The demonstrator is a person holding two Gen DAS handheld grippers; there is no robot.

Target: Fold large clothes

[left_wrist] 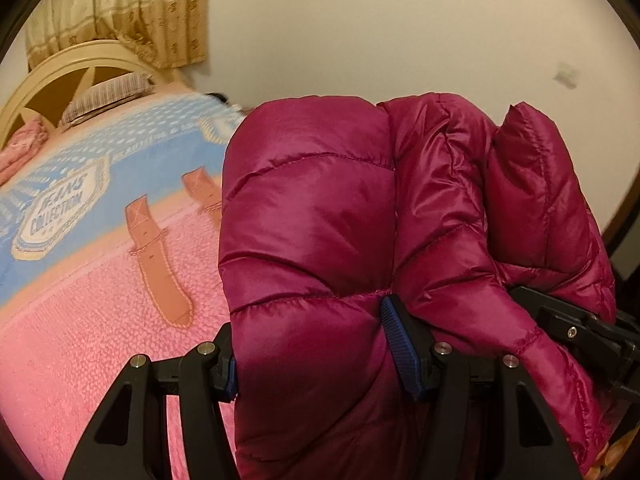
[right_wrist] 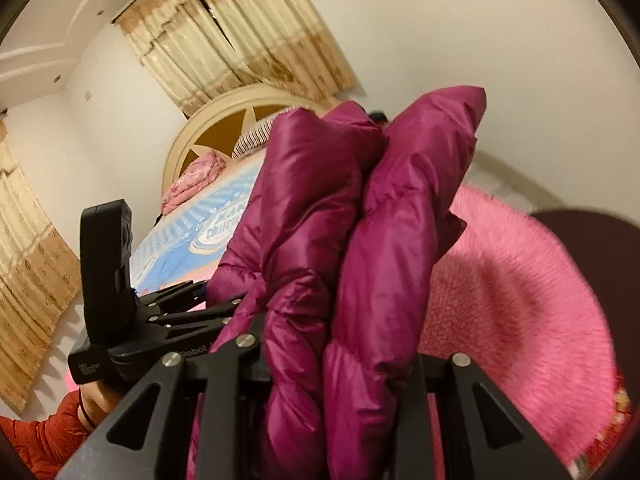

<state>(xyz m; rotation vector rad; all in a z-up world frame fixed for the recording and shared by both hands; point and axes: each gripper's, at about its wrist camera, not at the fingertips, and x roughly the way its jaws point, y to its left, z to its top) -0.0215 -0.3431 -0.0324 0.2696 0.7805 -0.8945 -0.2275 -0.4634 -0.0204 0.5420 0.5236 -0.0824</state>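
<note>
Holding the puffy magenta jacket [left_wrist: 312, 216] clenched in both the left gripper [left_wrist: 316, 356] and right gripper [right_wrist: 340, 364], I'd lower it evenly toward the bed [left_wrist: 100, 312] at 9 o'clock.

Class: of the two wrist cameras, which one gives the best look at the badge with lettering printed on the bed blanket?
The left wrist view. There the badge lies unobstructed on the blue part of the blanket, its word "COLLECTION" readable. In the right wrist view the badge is small, blurred and partly hidden behind the magenta jacket.
</note>
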